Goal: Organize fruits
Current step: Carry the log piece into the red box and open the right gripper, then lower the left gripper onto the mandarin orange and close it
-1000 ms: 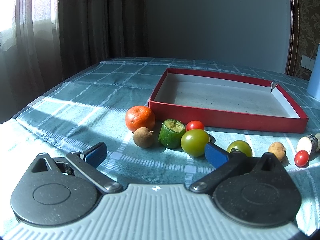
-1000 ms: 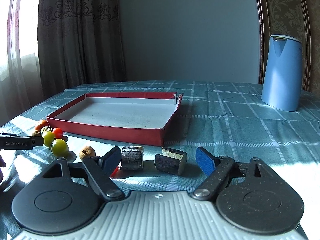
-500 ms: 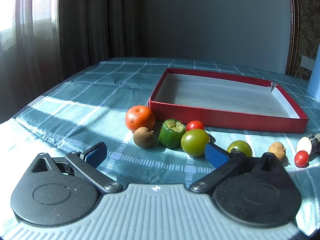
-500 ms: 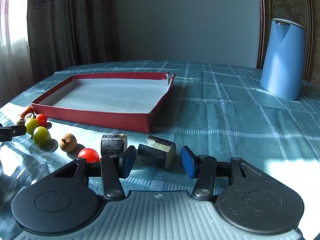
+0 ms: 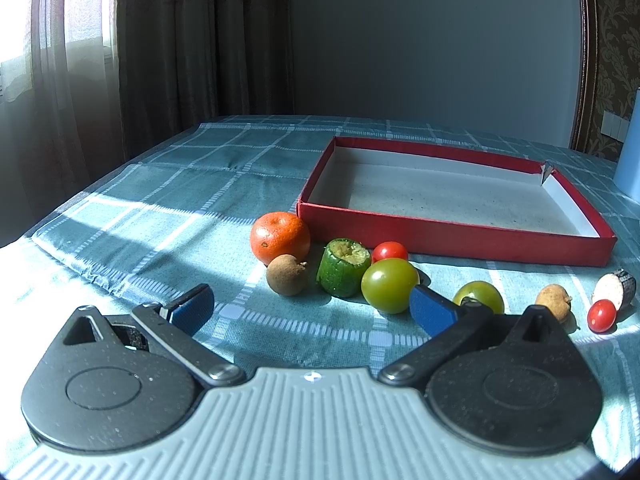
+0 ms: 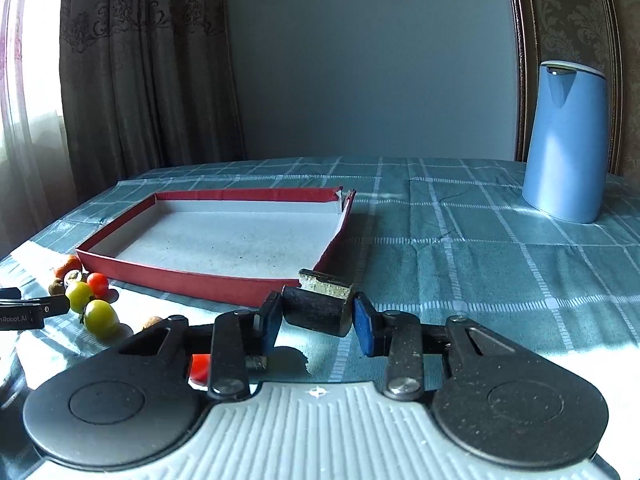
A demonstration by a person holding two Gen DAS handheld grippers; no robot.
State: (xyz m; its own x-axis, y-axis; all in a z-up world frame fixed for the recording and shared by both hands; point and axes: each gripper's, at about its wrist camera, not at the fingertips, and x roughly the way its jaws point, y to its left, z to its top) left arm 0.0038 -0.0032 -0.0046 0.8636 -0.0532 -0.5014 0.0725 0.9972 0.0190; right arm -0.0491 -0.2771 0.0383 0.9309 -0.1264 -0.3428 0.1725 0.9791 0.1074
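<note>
Red tray (image 6: 168, 276): shallow, nothing in it, sits centre-left of the right wrist view, its near right corner just beyond and left of the held piece. In the left wrist view it fills the right-centre (image 5: 440, 240).

Blue kettle (image 6: 566, 140), upper right, well apart from everything; not in the way.

Right gripper (image 6: 314, 320): jaws closing, pads on both cut ends of a dark-skinned eggplant chunk (image 6: 318, 310). Chunk's long axis runs left-right across the frame, jaw to jaw, so the grip is end-on. It looks clear of the tablecloth, lit patch underneath.

Key relation: tray opening lies ahead and left of the chunk, over the near wall. My read: next move is lift, forward-left, then release. Risk: clipping the red wall if carried too low.

Left gripper (image 5: 312, 304): spread wide, holding nothing, low centre of its view. Green tomato (image 5: 390, 286) sits just beyond its right pad; tangerine (image 5: 280, 237), longan (image 5: 287, 280) and cucumber stub (image 5: 344, 266) cluster ahead. That arm is nearer those.

Second eggplant piece (image 5: 616, 290) and cherry tomato (image 5: 601, 315) at the far right edge, touching.
</note>
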